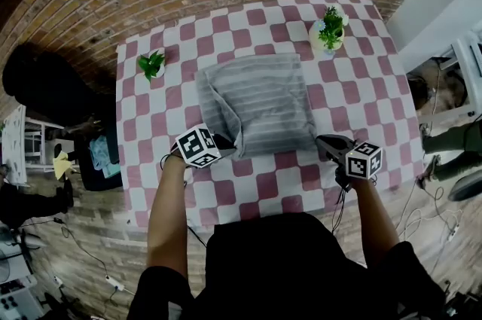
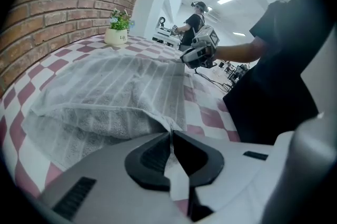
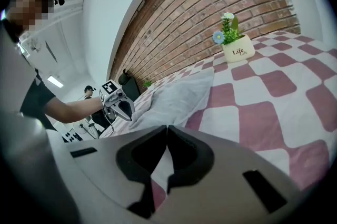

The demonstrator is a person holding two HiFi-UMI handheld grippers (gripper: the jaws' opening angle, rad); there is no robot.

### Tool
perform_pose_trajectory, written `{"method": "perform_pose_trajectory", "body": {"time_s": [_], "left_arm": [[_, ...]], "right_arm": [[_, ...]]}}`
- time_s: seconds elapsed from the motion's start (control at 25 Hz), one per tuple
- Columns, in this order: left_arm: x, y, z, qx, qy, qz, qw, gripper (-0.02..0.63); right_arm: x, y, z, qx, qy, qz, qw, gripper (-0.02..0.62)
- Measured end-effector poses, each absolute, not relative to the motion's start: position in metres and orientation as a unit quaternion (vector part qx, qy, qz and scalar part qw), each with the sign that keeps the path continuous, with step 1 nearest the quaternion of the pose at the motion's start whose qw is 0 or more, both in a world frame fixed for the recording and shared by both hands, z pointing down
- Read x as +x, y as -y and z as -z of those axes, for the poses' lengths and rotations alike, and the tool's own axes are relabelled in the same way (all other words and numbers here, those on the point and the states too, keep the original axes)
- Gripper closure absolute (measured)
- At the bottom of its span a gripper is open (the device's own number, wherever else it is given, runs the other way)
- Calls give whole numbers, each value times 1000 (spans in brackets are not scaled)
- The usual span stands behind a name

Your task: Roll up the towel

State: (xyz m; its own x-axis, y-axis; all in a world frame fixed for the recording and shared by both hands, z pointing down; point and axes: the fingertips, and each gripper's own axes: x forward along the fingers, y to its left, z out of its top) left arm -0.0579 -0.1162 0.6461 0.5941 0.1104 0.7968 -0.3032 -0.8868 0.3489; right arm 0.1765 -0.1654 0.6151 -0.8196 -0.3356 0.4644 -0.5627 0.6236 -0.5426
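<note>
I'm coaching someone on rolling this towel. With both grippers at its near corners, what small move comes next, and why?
Probably lift the near edge slightly and turn it over toward the far side. The left gripper is shut on the towel at its near-left corner, the right gripper is shut at the near-right one, and no roll has begun.

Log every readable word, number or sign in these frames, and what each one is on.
"Life": on the cream ceramic flower pot, right gripper view; a smaller line beneath it is too small to read.
In the left gripper view that pot's print is blurred.
No other text is legible.
</note>
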Motion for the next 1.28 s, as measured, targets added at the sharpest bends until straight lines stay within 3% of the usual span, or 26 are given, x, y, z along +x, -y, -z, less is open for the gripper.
{"method": "perform_pose_trajectory", "body": {"time_s": [0.44, 1.28], "left_arm": [[-103, 84, -577, 913, 210, -253, 240, 595], [-90, -63, -618, 869, 333, -213, 297, 595]], "right_arm": [[183, 165, -614, 254, 888, -345, 168, 588], [195, 49, -630, 134, 896, -342, 249, 588]]}}
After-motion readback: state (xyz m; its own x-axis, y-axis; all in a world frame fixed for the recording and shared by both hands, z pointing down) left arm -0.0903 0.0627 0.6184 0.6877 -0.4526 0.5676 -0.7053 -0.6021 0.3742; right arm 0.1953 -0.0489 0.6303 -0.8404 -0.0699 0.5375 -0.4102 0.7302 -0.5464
